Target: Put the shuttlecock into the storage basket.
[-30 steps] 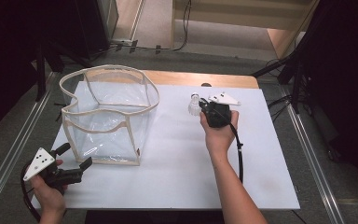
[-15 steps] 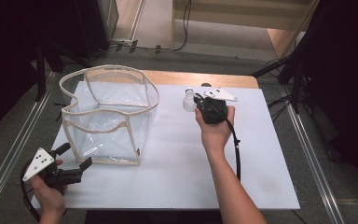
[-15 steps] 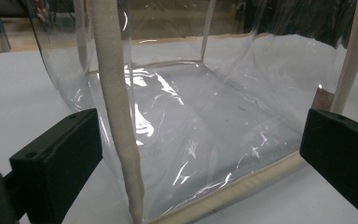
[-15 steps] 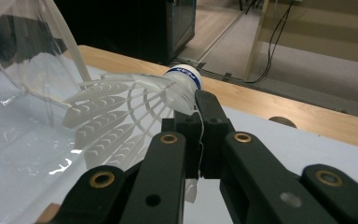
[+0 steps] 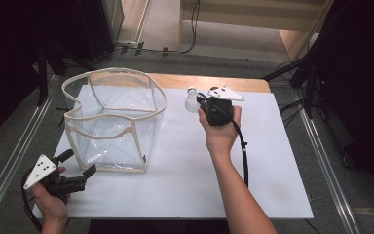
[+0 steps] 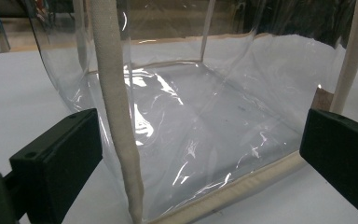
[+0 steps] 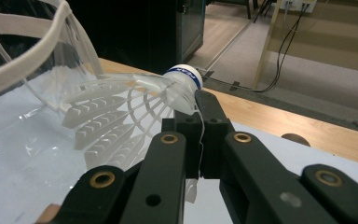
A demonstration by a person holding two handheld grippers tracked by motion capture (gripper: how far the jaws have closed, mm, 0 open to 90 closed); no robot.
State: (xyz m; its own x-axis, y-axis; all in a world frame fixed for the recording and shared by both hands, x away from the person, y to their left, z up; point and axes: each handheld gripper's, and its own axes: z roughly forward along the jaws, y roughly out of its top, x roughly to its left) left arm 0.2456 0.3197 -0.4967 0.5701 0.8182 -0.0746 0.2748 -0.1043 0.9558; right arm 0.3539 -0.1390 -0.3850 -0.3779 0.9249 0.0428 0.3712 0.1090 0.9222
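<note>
In the high view the right gripper [image 5: 198, 101] has lifted off the white table [image 5: 272, 161] since a second ago and carried the shuttlecock [image 5: 192, 100] a little nearer the clear bag [image 5: 113, 119], while the left gripper [image 5: 78, 165] has kept its place at the near left corner. The left gripper view shows its jaws spread wide on either side of the bag's [image 6: 205, 121] near corner, not touching it. In the right gripper view the jaws are clamped on the shuttlecock's [image 7: 135, 116] skirt edge, cork tip up and away, the forearm stretched forward.

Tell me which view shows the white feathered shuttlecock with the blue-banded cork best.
The right gripper view: the white feathered shuttlecock is close up, its skirt pinched in the shut right gripper, blue band readable. The high view shows it small beside the clear plastic bag. The left gripper view faces that bag.
</note>
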